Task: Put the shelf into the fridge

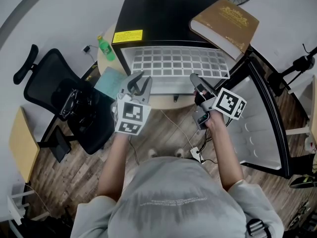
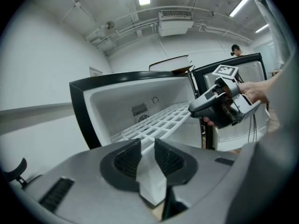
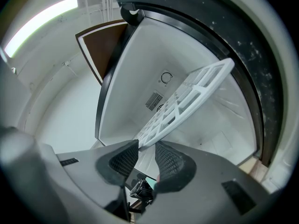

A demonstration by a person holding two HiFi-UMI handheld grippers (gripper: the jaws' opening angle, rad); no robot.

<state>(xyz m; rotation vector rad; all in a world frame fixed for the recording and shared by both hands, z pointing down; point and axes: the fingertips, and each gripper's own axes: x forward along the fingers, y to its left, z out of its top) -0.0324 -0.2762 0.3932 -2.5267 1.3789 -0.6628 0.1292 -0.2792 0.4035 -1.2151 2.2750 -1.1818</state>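
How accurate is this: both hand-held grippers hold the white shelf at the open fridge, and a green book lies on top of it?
One slip: the book on the fridge is brown, not green, as the head view shows. The part about the shelf stands.

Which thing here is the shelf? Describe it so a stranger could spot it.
Start at the black fridge on the table, its door open. The shelf is the flat white panel sticking out of its front, held by the left gripper and right gripper. It alone is a grid of square openings, unlike the solid brown book on top.
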